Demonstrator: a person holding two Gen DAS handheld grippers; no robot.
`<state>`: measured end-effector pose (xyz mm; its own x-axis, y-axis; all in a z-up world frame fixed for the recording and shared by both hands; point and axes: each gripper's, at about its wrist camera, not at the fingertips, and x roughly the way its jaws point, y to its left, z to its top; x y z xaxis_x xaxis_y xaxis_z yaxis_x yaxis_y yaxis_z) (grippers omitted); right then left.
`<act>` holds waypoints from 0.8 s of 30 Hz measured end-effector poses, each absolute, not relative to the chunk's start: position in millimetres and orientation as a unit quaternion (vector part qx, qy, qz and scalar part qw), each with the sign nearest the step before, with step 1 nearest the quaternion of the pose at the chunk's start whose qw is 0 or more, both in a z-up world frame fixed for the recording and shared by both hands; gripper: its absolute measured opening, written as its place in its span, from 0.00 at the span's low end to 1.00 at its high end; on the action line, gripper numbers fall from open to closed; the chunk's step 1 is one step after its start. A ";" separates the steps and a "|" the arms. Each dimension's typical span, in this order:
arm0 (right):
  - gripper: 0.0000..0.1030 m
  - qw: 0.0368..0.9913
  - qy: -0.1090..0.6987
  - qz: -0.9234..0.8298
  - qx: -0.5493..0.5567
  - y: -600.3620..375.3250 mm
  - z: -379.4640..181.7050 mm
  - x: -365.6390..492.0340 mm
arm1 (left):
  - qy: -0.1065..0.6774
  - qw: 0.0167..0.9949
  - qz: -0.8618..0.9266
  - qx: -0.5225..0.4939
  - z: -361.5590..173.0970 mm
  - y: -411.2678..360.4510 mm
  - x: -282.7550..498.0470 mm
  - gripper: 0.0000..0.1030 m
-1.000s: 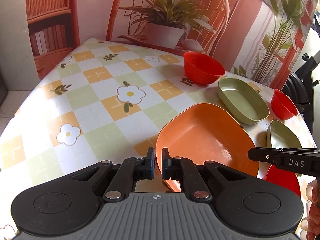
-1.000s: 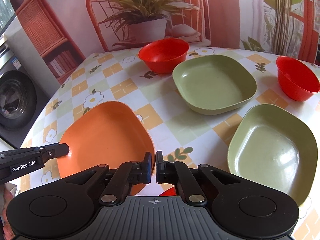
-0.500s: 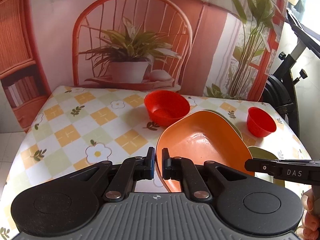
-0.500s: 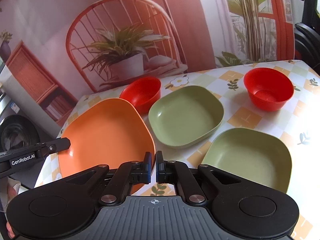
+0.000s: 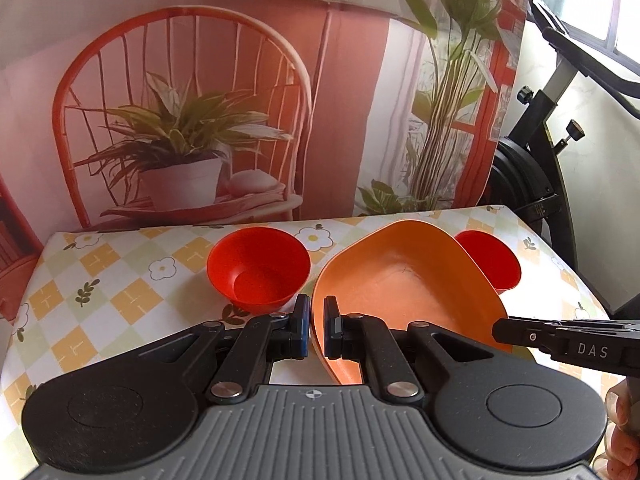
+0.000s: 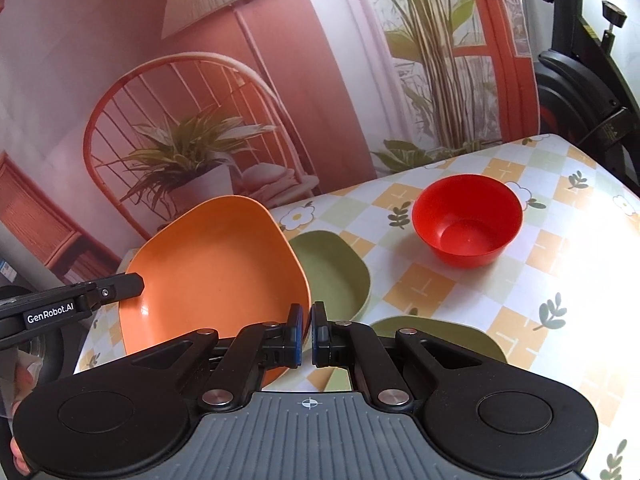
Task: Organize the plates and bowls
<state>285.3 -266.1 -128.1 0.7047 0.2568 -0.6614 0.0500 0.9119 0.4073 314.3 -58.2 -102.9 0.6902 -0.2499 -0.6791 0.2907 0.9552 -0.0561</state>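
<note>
At lower centre, your left gripper [image 5: 317,330] and right gripper [image 6: 307,334] both pinch the empty orange plate's [image 5: 404,292] rim.

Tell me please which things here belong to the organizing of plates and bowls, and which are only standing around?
For the job:
- orange square plastic plate, held by the left gripper, jaws shut on its rim
- two green square plastic plates
- two red round plastic bowls

Not for the job:
- black exercise bike
- printed backdrop
- checkered tablecloth
</note>
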 end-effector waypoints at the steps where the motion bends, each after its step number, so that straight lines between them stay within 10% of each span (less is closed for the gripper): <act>1: 0.04 0.900 0.382 0.055 0.204 -266.9 -131.3 286.9 | 0.371 0.916 -0.148 0.026 -107.1 -57.8 318.7 0.08; 24: 0.04 0.899 0.395 0.017 0.186 -289.7 -193.6 351.8 | 0.473 0.867 -0.153 0.033 -182.9 -90.6 415.4 0.08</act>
